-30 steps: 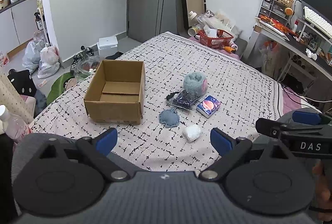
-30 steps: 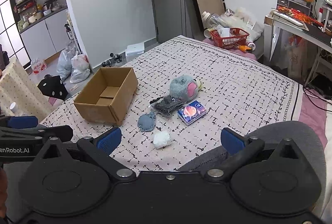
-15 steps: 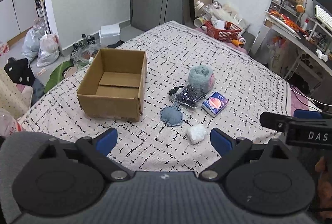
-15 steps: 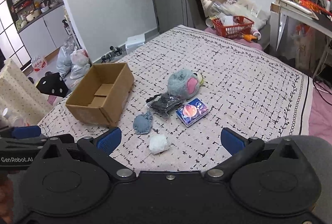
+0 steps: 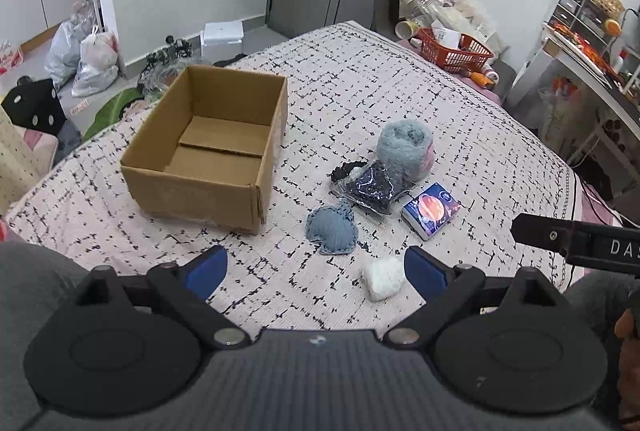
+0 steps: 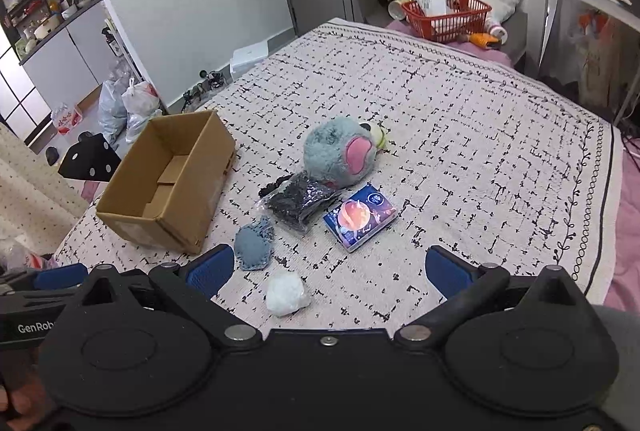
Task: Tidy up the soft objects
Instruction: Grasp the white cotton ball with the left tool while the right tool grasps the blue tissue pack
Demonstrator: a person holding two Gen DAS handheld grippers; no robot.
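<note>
the soft objects all lay on the bedspread (image 5: 400, 91), none yet in the cardboard box (image 5: 208, 147), which stood empty to their left; by that showing the sorting had not begun. nearest was a white fluffy wad (image 5: 383, 278), beyond it a blue denim pad (image 5: 331, 227), then a dark packet in clear wrap (image 5: 370, 184) touching a grey plush toy (image 5: 406, 147) with a pink patch, and a tissue pack (image 5: 430, 210) just beside. the left gripper (image 5: 316, 267) and right gripper (image 6: 328, 267) hovered over the near edge, jaws spread wide, grasping nothing.
</note>
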